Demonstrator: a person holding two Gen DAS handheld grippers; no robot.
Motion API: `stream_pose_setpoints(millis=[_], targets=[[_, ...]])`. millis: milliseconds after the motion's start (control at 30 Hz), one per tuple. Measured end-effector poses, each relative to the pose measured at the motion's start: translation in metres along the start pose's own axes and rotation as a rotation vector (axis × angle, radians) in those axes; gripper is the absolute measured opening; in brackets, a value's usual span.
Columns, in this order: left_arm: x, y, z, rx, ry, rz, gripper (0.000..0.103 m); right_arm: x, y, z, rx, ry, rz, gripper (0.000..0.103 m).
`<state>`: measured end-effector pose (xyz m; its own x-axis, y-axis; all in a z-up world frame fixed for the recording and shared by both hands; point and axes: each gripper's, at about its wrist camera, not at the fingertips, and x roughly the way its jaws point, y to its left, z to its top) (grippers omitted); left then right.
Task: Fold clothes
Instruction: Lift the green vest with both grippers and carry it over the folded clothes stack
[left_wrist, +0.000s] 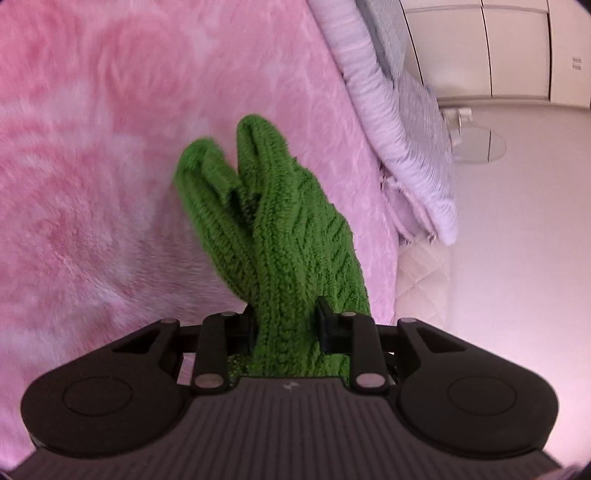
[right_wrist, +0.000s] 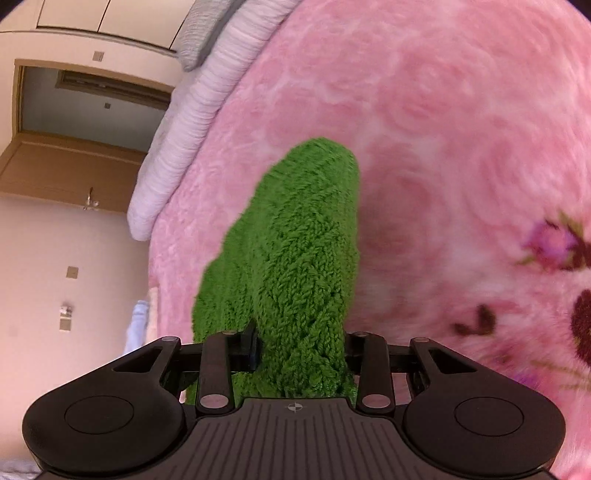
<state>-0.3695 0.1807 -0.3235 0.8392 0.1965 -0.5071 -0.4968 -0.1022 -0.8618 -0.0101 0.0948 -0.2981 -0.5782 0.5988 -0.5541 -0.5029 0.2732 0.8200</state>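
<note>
Between the fingers of the left hand-held gripper (left_wrist: 286, 325) a bunch of green knitted garment (left_wrist: 273, 229) is clamped, its cabled folds rising straight ahead of the fingers and splitting into two rounded lobes at the far end; beyond and to the left of that gripper spreads a pink fluffy blanket (left_wrist: 92, 166) on a bed, and ahead to its right lies a pale ribbed pillow (left_wrist: 402, 122) at the blanket's edge; nothing in either view is a container. Ahead of the right hand-held gripper (right_wrist: 301, 350) the same green knit (right_wrist: 295, 258) stands up in one thick fold, pinched between its two fingers; the pink blanket (right_wrist: 443, 129) fills everything beyond and to its right, the ribbed pillow (right_wrist: 192, 122) lies ahead to its left, and a doorway (right_wrist: 85, 110) shows farther left. Both views are tilted, so the room appears turned on its side; the garment's lower part is hidden behind each gripper body, and motion blur smears the dark floral print (right_wrist: 554, 251) at the right gripper's far right.
</note>
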Motion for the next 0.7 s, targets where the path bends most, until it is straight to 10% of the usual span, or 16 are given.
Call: stream_pose_setpoints(millis=[333, 700], targets=[[-0.137, -0.087, -0.009, -0.105, -0.259, -0.034, 0.024, -0.018, 0.132, 0.027, -0.096, 0.149, 0.037, 0.034], [-0.332, -0.048, 0.046, -0.095, -0.466, -0.024, 0.024, 0.096, 0.285, -0.045, -0.236, 0.237, 0.151, 0.034]])
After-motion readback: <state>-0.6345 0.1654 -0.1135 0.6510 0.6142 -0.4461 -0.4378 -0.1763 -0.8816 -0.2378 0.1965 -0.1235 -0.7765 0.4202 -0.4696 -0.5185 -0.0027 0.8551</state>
